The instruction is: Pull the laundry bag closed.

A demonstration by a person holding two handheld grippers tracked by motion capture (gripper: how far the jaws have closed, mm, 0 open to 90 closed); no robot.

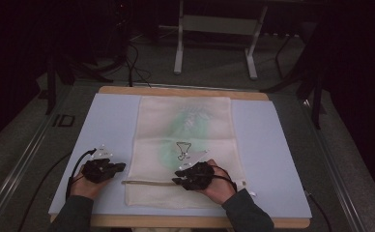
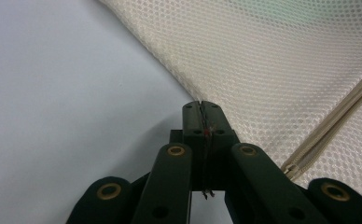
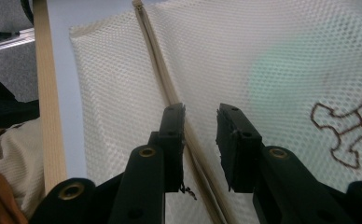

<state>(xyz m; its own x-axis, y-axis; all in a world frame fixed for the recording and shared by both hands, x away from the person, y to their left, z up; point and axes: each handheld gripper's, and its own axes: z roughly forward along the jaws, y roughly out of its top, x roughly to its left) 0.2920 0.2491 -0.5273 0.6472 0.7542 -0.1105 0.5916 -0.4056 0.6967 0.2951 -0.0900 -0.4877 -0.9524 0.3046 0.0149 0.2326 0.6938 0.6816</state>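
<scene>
A cream mesh bag (image 1: 185,121) lies flat on a pale blue mat (image 1: 106,125). Through the mesh I see a green patch and a dark outline drawing (image 1: 182,150). A beige zipper (image 1: 149,182) runs across the bag near its front edge. My left gripper (image 1: 120,166) rests on the mat at the bag's left edge with its jaws shut; in the left gripper view the left gripper (image 2: 201,106) tips meet right at the mesh (image 2: 272,60) border, and I cannot tell whether they pinch it. My right gripper (image 3: 201,109) hovers low over the zipper (image 3: 158,65), jaws apart, one on each side of the strip.
The mat lies on a wooden table whose edge (image 1: 176,90) shows at the back. Beyond it stand white frame legs (image 1: 178,48) and dark cables (image 1: 135,67) on a grey floor. A metal rail (image 1: 26,154) runs along the left side.
</scene>
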